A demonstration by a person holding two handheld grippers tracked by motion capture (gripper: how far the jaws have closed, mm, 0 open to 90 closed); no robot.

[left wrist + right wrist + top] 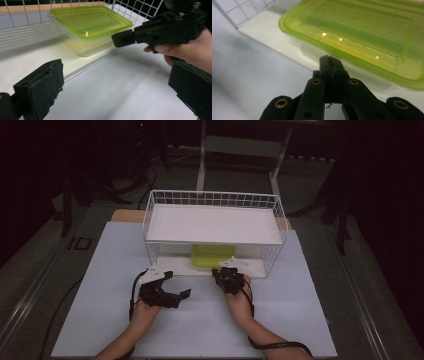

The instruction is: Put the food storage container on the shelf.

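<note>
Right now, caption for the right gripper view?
Shut right gripper nosing up to the green-lidded box on the basket's floor.

Open white worktop (200, 325) in front of the wire basket (272, 210): free passage there. Basket open toward the near side; low gap under the white shelf board (212, 224), wire walls closing left, right and back. Green-lidded container (212, 256) taking up the middle of that gap.

Both forearms are bare, no sleeves; the left gripper (176, 284) and right gripper (222, 271) are matte black with grey 3-cornered top plates; black cables trail back; brass-ringed pivot holes mark the linkage; worn, frayed jaw pads.
</note>
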